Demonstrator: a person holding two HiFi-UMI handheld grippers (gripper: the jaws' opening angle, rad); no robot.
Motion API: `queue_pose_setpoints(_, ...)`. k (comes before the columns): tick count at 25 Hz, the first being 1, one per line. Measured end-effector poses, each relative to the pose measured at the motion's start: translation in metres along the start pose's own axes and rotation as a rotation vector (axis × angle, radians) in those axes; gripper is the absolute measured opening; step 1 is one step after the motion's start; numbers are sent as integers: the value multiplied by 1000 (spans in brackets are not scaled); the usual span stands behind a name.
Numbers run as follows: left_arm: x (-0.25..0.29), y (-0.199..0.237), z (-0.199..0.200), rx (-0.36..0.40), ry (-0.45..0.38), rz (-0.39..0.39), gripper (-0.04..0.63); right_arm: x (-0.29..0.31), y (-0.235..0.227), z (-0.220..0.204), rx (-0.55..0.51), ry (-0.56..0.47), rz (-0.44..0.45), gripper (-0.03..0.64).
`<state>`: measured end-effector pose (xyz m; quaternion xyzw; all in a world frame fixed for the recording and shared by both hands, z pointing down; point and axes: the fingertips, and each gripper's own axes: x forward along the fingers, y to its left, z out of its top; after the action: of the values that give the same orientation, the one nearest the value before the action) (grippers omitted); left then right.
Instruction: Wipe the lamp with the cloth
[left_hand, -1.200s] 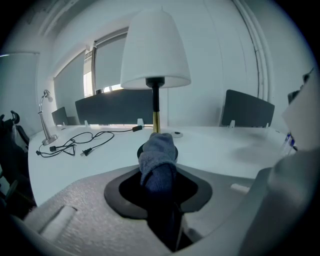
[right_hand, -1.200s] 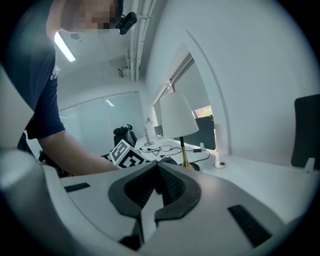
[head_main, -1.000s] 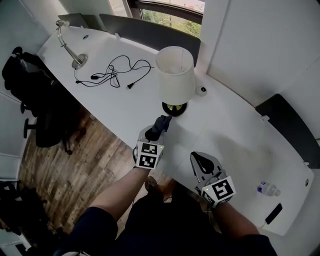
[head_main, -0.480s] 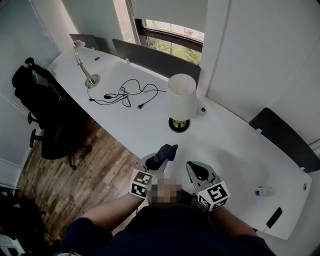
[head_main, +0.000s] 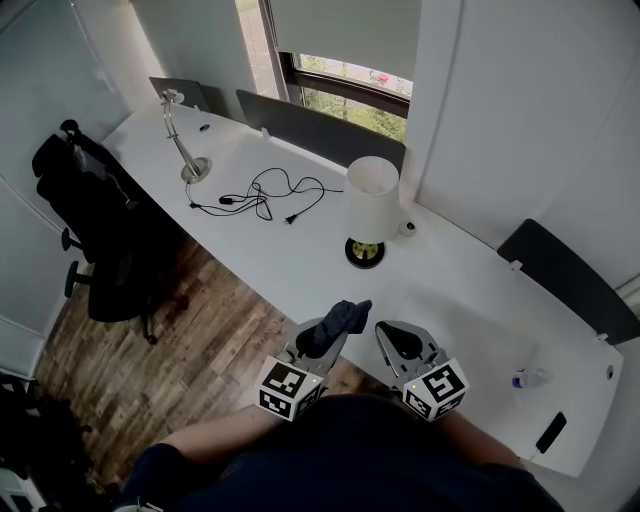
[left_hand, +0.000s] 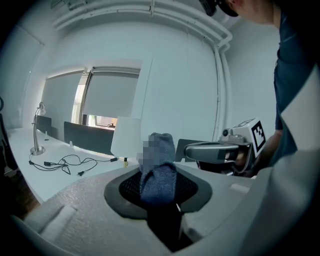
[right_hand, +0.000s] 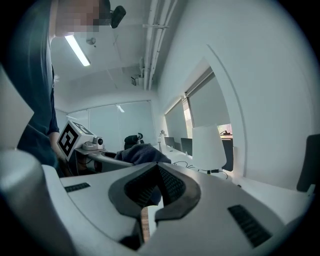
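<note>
As left gripper (head_main: 320, 342) clamps cloth (head_main: 342, 318), right (head_main: 394, 334) closed

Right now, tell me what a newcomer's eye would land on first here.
The white-shaded lamp stands on the desk below the window. In the foreground, the left gripper is clamped on a dark blue cloth, with the right gripper shut and empty beside it. A black cable lies left of the lamp.
</note>
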<state>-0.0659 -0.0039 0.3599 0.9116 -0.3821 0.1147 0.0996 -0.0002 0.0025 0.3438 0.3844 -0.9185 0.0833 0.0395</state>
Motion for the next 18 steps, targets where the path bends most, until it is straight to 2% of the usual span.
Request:
queue_pose_setpoints(4,-6,-2,8,26,-44,13,117,1,6,5,-9,-2,20,8)
queue_pose_setpoints(10,-15,1,11,17,-86,45,117,3,20,7,2,-17,51,8)
queue_pose_setpoints(18,-23,-4,11,26,-93,46,117,2,36,5,-27,-21,92,8)
